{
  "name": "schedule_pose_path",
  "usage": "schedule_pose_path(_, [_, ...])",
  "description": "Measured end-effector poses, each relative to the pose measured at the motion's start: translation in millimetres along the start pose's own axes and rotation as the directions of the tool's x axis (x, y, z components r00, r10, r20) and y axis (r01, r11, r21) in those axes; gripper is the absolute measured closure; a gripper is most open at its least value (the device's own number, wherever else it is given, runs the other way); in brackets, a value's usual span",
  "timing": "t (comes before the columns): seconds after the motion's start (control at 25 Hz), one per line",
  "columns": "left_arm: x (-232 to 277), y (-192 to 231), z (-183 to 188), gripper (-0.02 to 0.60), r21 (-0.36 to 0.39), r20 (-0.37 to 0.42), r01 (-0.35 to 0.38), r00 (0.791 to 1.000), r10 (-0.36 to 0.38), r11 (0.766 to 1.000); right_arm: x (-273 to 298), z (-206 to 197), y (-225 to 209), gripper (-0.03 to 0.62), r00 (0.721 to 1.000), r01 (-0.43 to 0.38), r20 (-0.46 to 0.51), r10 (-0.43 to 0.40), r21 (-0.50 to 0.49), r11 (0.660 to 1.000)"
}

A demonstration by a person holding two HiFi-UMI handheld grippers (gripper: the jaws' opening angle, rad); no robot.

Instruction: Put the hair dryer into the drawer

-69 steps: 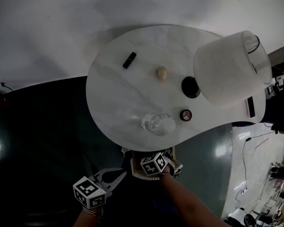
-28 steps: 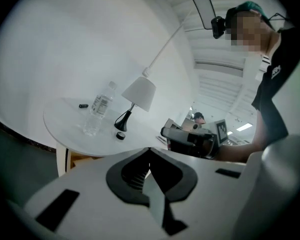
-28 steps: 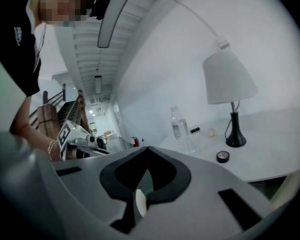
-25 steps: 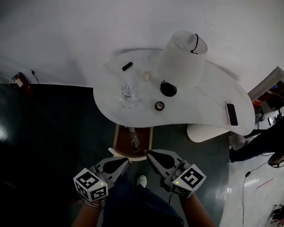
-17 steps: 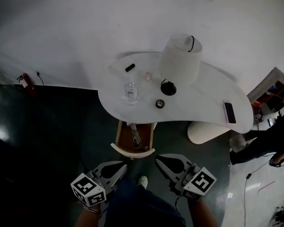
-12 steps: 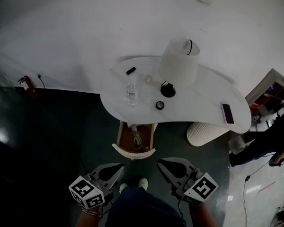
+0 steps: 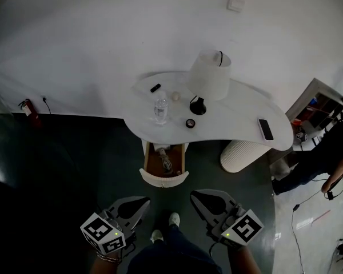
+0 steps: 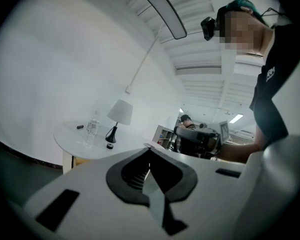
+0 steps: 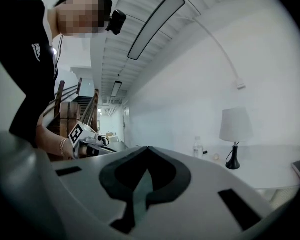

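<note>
Left gripper (image 7: 144, 201), right gripper (image 7: 194, 194) backed off — one drawer (image 7: 163, 180), one lamp (image 7: 208, 76).

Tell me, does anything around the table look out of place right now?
Only the drawer under the table: it stands pulled open, with what looks like the hair dryer lying inside. The bottle and lamp stand upright; nothing spilled.

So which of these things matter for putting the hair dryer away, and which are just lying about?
Job: hair dryer, in the open drawer.
Lying about: lamp, bottle, phone, small black bar, all on the table.
</note>
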State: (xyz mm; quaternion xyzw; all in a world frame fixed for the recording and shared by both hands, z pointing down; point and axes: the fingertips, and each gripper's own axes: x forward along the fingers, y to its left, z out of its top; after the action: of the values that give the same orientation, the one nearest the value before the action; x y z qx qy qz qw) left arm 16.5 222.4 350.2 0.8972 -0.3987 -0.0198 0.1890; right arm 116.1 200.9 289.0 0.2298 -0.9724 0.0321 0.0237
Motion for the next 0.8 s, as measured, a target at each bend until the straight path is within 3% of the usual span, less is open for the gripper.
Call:
schedule_pose_path(0.16, [-12.8, -11.2, 1.7, 0.574, 0.014, 0.007, 0.010, 1.000, -0.010, 1.000, -7.3, 4.2, 17.8, 0.577, 0.999, 0.033, -0.005, -0.034, -0.028, 0.999])
schedule_pose_path(0.8, [-9.5, -33.2, 18.6, 0.574, 0.053, 0.054, -0.027, 0.998, 0.024, 0.998, -19.3, 5.9, 29.2, 0.577, 0.997, -0.050, -0.053, 0.047, -0.045, 0.998])
